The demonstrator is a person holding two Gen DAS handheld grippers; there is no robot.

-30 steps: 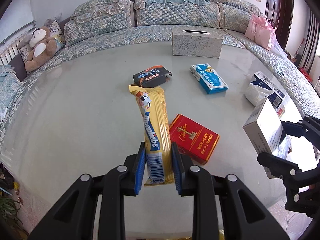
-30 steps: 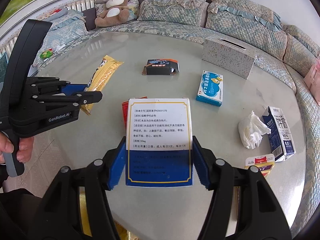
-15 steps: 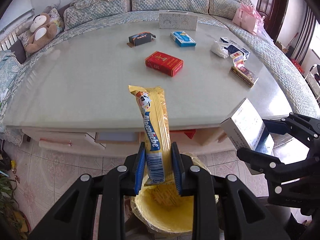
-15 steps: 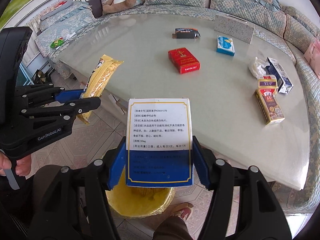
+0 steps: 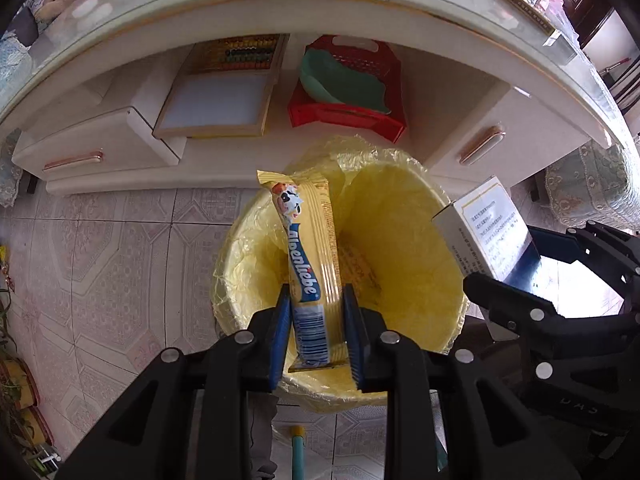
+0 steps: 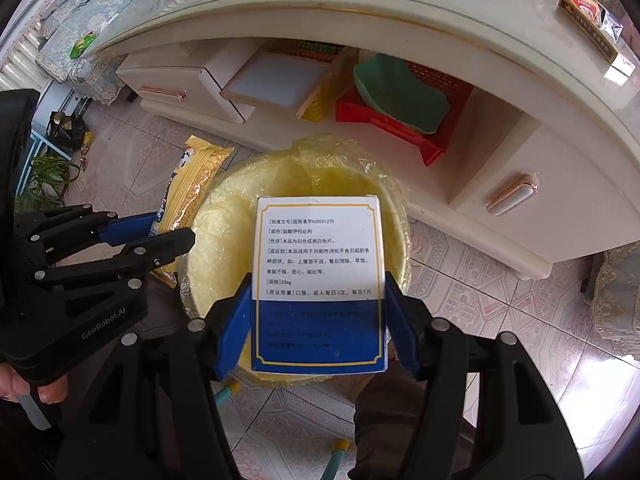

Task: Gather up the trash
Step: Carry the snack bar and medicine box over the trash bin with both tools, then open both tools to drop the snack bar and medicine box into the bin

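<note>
My left gripper (image 5: 316,332) is shut on a long yellow candy wrapper (image 5: 310,264) with a cow printed on it, and holds it straight above the yellow-lined trash bin (image 5: 404,240) on the floor. My right gripper (image 6: 318,316) is shut on a white and blue medicine box (image 6: 318,276), which hangs over the same trash bin (image 6: 224,216). In the left wrist view the medicine box (image 5: 486,232) and right gripper (image 5: 532,272) sit at the bin's right rim. In the right wrist view the candy wrapper (image 6: 192,184) and left gripper (image 6: 148,236) sit at its left rim.
Behind the bin stands the white table base with drawers (image 5: 92,148) and an open shelf holding a framed board (image 5: 216,104) and a red basket (image 5: 352,92) with a green dish. The table edge (image 5: 320,4) overhangs. Tiled floor (image 5: 100,264) surrounds the bin. A person's hand (image 6: 24,384) grips the left tool.
Both grippers have swung from over the tabletop down past its edge and now point steeply down over the bin. Each keeps its grip on its item.
</note>
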